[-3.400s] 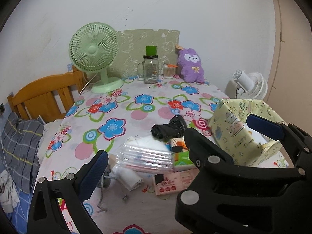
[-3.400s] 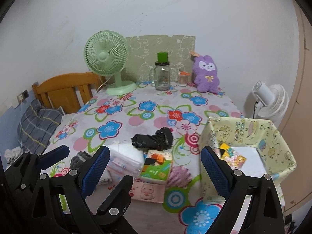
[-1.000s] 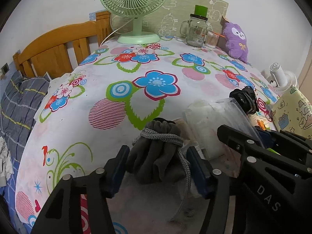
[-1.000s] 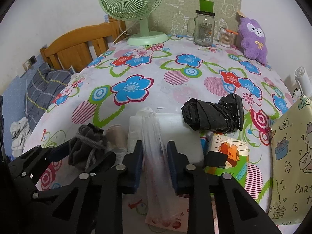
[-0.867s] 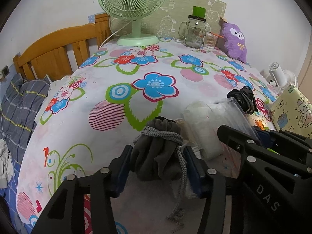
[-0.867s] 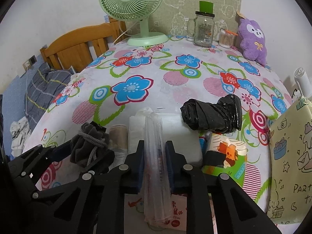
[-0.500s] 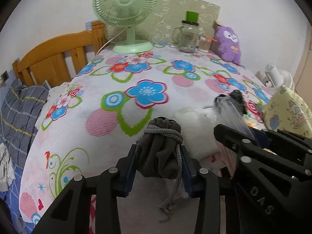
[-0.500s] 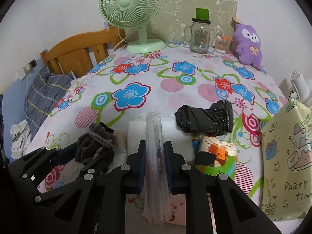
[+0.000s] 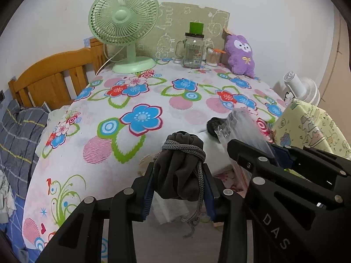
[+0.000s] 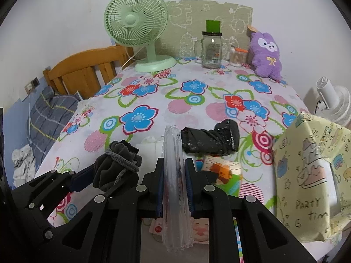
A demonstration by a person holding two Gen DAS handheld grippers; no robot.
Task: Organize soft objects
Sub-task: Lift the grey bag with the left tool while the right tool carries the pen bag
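The soft, light grey drawstring pouch (image 9: 178,168) is pinched mid-body by the left gripper (image 9: 178,188), while a limp, slippery clear plastic packet (image 10: 174,175) is clamped by the right gripper (image 10: 174,184).

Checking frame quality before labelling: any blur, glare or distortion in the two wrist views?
Left wrist: strong fisheye bend, dark vignette corners, soft even room light, grey drawstring pouch sharp in the left gripper. Right wrist: same bend; clear plastic packet in the right gripper shows faint sheen, no blown glare; no motion blur.

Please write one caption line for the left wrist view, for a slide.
Left gripper pinches a grey drawstring pouch above the flowered tablecloth.
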